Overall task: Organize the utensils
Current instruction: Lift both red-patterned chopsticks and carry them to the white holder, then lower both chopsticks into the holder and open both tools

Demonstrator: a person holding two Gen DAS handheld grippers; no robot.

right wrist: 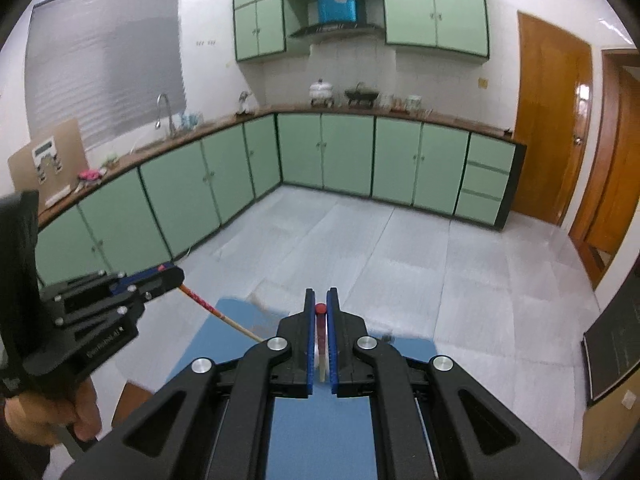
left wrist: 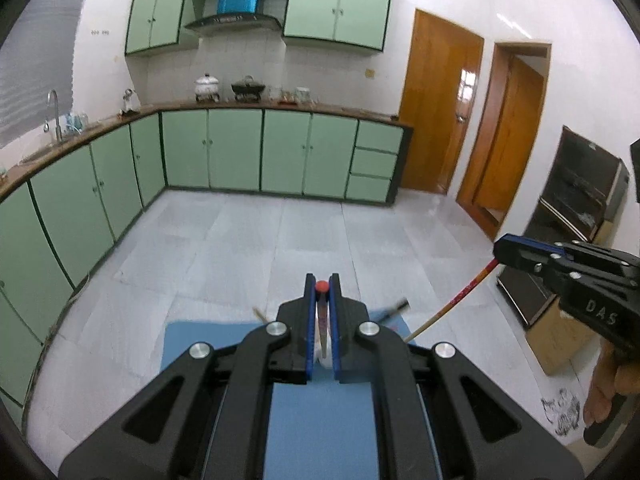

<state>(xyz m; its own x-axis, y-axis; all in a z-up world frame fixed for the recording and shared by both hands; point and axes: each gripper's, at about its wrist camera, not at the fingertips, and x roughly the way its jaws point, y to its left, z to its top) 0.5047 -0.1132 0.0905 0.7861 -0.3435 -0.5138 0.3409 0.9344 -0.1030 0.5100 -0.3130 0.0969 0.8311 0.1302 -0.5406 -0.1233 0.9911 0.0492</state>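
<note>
two chopsticks, one per gripper: left gripper clamped on one chopstick, right gripper clamped on other chopstick, above blue tabletop lower centre.

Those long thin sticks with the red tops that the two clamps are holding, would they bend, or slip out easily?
Probably stiff: the chopstick in the right gripper sticks out straight, held only at its red end, with no sag. Likely light, since it is so thin. It could pivot or slip, because the left gripper pinches its chopstick across a narrow shaft.
</note>
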